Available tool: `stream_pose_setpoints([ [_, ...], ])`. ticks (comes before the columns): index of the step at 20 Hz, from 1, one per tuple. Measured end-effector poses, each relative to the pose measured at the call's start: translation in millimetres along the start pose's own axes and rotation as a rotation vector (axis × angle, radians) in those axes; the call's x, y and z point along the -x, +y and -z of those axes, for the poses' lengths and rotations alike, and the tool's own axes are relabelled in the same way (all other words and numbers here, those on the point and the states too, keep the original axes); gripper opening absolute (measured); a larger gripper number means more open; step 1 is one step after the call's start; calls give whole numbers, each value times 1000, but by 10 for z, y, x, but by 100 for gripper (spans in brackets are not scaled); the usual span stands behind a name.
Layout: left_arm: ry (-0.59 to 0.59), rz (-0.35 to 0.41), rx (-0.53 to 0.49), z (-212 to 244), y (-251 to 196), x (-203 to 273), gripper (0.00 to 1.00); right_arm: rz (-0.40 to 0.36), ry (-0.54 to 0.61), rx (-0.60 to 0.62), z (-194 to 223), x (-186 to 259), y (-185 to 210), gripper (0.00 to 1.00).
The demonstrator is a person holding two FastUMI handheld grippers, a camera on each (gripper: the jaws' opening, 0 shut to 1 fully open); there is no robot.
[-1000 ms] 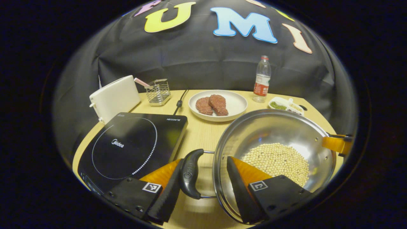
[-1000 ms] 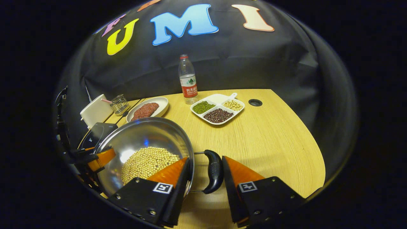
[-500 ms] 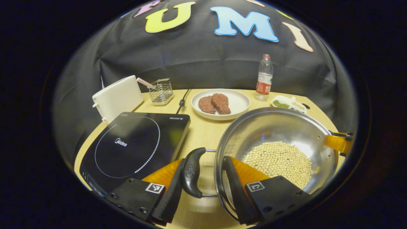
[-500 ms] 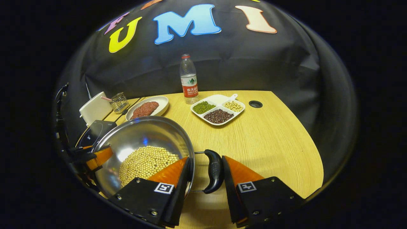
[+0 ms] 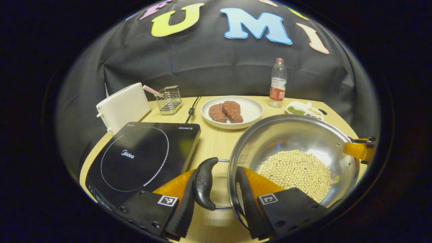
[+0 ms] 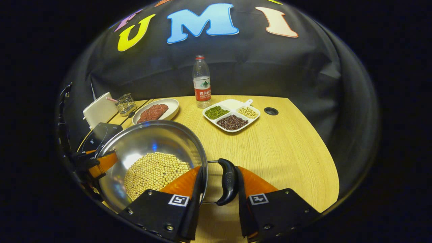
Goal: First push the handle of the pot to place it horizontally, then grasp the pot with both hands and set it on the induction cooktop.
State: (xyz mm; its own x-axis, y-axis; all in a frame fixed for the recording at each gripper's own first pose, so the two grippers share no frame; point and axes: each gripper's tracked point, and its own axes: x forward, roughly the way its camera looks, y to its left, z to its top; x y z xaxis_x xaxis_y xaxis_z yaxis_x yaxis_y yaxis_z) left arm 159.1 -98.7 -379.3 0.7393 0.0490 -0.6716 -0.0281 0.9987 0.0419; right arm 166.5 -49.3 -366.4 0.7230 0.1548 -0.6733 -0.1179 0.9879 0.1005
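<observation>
The pot [image 5: 293,162], steel and holding pale beans [image 5: 295,170], sits between the 2 grippers, each at 1 of its 2 black side handles, so its handle-to-handle axis runs from gripper to gripper. In the left gripper view the left gripper [image 5: 216,202] straddles the left handle [image 5: 203,184]: 1 finger lies against the handle's outer face, the other reaches over the rim into the pot, with a gap showing between handle and rim. In the right gripper view the right gripper [image 6: 219,199] does the same at the right handle [image 6: 227,182], 1 finger inside the rim, 1 just outside the handle. Both pairs of fingers look closed in on handle and wall together, though whether the inner fingers actually press the wall I cannot tell.

The cooktop [image 5: 141,158] lies to the left of the pot, just beside the left handle, on the table [image 6: 290,152]. So the carry should go sideways along the pot's own axis, left gripper leading, right gripper following. Judging by the shadow under the rim, the pot may already be slightly off the table; beans could shift if it tips
</observation>
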Motion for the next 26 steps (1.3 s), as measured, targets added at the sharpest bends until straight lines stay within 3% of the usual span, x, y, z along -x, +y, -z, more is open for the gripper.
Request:
stream_pose_setpoints([
  [3, -6, 6, 8, -30, 42, 45, 69, 20, -11, 11, -47, 87, 40, 49],
  [4, -10, 13, 8, -50, 55, 67, 72, 27, -19, 12, -68, 126, 59, 49],
  [5, -12, 22, 6, -70, 73, 106, 68, 35, -24, 11, -84, 184, 69, 49],
  [8, -30, 42, -8, -191, 137, 179, 72, 58, -27, -6, -115, 327, 137, 49],
  [10, -41, 58, -18, -260, 183, 224, 68, 74, -35, -16, -152, 417, 189, 49],
  [11, -49, 66, -22, -302, 221, 251, 76, 81, -38, -22, -173, 472, 231, 49],
  [12, -55, 72, -27, -349, 269, 270, 72, 86, -42, -30, -181, 502, 280, 49],
  [19, -79, 100, -59, -503, 719, 338, 76, 118, -52, -64, -249, 672, 725, 49],
  [20, -81, 101, -62, -514, 804, 345, 68, 120, -51, -68, -244, 682, 813, 49],
  [26, -91, 115, -75, -566, 1334, 348, 72, 127, -58, -87, -265, 707, 1300, 49],
])
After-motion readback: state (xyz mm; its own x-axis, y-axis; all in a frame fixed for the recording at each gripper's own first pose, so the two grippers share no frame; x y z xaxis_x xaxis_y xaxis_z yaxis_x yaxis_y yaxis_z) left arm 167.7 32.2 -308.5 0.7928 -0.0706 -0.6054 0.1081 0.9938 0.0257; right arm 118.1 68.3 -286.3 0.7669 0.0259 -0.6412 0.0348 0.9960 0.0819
